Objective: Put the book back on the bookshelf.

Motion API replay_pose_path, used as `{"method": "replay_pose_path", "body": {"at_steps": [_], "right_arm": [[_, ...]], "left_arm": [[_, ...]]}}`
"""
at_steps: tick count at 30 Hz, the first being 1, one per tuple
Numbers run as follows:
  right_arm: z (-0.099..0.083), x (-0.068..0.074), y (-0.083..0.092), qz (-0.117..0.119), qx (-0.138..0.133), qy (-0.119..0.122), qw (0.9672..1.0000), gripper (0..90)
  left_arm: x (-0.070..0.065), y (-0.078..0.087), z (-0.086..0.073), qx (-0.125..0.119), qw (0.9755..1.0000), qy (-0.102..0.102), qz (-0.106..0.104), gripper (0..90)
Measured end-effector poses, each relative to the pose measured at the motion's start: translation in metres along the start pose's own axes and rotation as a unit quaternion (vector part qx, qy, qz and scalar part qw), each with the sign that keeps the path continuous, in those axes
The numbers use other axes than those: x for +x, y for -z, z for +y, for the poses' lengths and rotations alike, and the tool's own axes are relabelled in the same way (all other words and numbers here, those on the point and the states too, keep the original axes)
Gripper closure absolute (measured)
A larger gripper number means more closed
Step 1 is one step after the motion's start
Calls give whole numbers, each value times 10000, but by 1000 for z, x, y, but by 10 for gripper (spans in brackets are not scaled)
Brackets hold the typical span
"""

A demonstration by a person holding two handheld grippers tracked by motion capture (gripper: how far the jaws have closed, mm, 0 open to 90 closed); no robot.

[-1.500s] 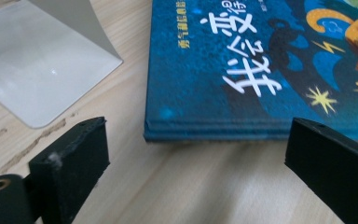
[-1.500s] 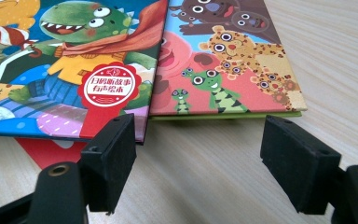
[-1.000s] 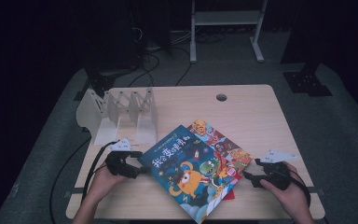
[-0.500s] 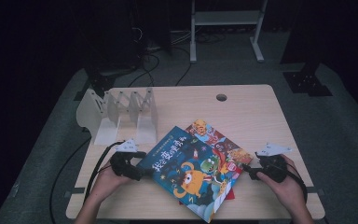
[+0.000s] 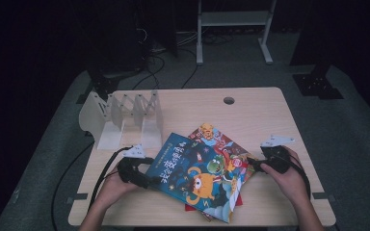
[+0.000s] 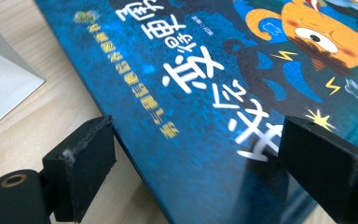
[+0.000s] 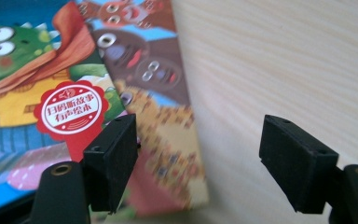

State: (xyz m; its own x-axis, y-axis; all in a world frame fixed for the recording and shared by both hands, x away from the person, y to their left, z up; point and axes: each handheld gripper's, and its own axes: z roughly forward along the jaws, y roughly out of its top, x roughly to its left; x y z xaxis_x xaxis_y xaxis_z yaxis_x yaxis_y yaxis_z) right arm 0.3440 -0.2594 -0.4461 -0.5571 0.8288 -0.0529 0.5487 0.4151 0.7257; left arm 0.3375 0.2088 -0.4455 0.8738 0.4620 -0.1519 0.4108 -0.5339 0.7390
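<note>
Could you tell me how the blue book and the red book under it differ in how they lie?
The blue book lies on top, its whole cover visible; the red book lies beneath, mostly covered. The left gripper straddles the blue book's edge, its jaws just opening; the right gripper is open at the red book's corner. Both are illustrated picture books lying flat on the table.

Top book [image 5: 197,175]: dark blue cover, white and yellow-green lettering, orange one-eyed monster, small yellow lightning marks. Lower book [image 5: 224,144]: red and multicoloured cover, green cartoon creature, brown faces, red scalloped badge with white lettering. Worktop [image 5: 250,113]: pale wood grain. Rack [image 5: 120,118] at upper left: white. Tongs [image 6: 196,158], [image 7: 205,149]: black jaws, black bodies.
</note>
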Motion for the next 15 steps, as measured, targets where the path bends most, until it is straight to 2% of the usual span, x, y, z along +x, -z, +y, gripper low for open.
{"method": "replay_pose_path", "body": {"at_steps": [11,13,15], "right_arm": [[22,-10,-26,-25,0,-136,9999,287],[23,-11,-26,-10,-13,-148,9999,288],[20,-12,-22,38,-100,-311,9995,315]], "left_arm": [[0,1,-2,-24,10000,15,22,93],[0,1,-2,-33,10000,36,13,93],[0,1,-3,-48,10000,57,-8,91]]}}
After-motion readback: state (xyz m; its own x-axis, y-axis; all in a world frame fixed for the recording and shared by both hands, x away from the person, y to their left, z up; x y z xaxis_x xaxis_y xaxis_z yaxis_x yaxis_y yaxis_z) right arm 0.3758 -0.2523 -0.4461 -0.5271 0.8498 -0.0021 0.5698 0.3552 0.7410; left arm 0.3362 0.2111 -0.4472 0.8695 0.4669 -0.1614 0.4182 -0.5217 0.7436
